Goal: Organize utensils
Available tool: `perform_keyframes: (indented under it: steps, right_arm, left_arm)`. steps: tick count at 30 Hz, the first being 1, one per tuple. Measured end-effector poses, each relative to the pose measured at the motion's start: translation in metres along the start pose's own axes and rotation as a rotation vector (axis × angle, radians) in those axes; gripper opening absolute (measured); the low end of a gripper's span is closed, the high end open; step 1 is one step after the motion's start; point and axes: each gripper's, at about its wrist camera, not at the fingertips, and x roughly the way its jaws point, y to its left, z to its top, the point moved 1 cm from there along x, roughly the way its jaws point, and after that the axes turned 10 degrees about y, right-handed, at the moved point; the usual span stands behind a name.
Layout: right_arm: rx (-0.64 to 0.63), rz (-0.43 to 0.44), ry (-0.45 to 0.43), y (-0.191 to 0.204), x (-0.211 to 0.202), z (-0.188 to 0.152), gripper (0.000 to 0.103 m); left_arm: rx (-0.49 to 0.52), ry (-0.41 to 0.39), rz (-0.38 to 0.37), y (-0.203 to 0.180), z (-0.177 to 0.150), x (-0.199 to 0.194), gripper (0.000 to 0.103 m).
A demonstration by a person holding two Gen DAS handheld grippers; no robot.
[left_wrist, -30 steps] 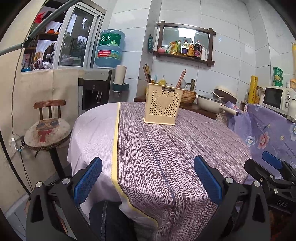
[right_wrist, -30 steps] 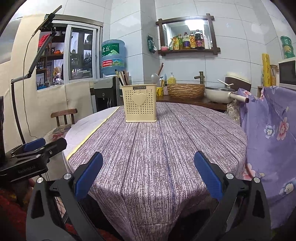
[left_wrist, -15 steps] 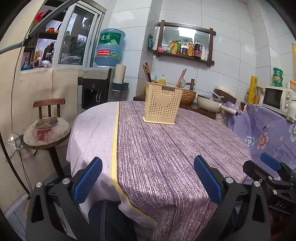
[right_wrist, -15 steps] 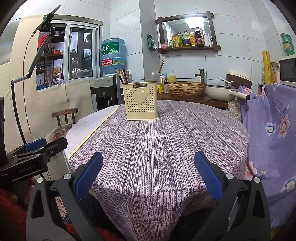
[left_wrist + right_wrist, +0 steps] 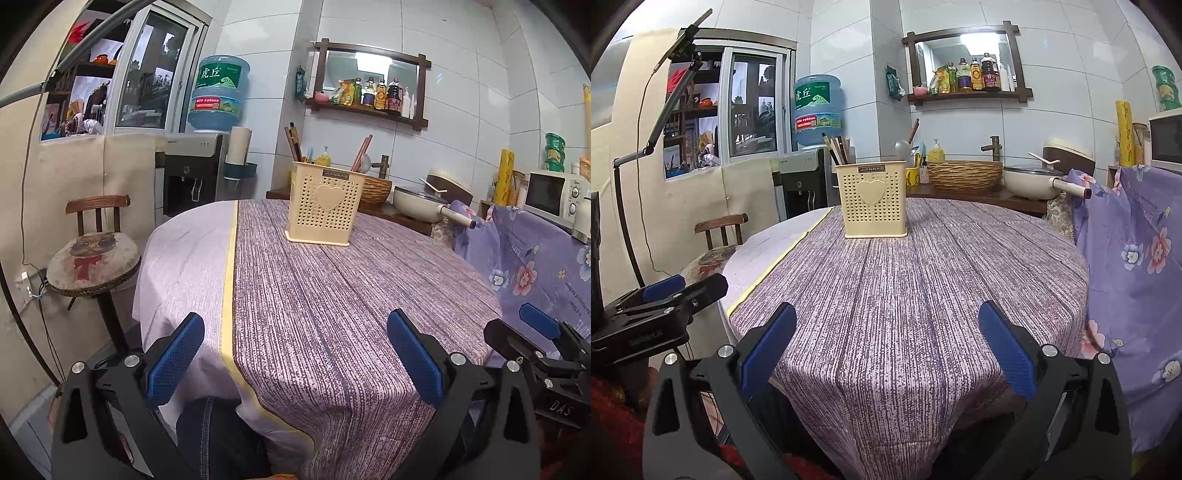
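Observation:
A cream perforated utensil holder [image 5: 320, 207] with a heart on its front stands upright at the far side of the round table [image 5: 332, 302]; it also shows in the right wrist view [image 5: 874, 199]. Dark chopsticks [image 5: 836, 148] and a spoon [image 5: 902, 147] stick out of its top. My left gripper [image 5: 295, 350] is open and empty, low at the table's near edge. My right gripper [image 5: 886, 339] is open and empty, also at the near edge, to the right of the left one. Each gripper shows in the other's view, the right one [image 5: 535, 339] and the left one [image 5: 665, 295].
The table wears a purple striped cloth [image 5: 923, 280]. A stool with a round cushion [image 5: 94, 262] stands left of the table. A floral purple cloth [image 5: 1137, 258] hangs at the right. A counter behind holds a woven basket [image 5: 964, 173] and a pan [image 5: 1034, 181].
Both grippers have dropped slightly and drawn back a little, so the holder sits a bit higher in each view. Jaws stay open.

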Motion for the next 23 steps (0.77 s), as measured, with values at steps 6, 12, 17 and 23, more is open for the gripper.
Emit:
perform_keyframes:
  steps: [6, 12, 17, 23]
  right_arm:
    - [-0.002, 0.004, 0.002, 0.0006, 0.0012, -0.0005, 0.098]
    - [-0.001, 0.005, 0.004, 0.0011, 0.0024, -0.0009, 0.098]
    - [-0.001, 0.006, 0.004, 0.0005, 0.0024, -0.0008, 0.098]
    - [-0.002, 0.006, 0.004, 0.0009, 0.0029, -0.0013, 0.098]
  left_arm:
    - [0.002, -0.001, 0.001, 0.0002, 0.0, 0.0002, 0.098]
    - [0.005, -0.008, 0.006, -0.0001, -0.0013, -0.0009, 0.098]
    - [0.001, -0.003, 0.012, -0.0005, -0.0026, -0.0005, 0.098]
    - [0.001, -0.004, 0.012, -0.0009, -0.0024, -0.0007, 0.098]
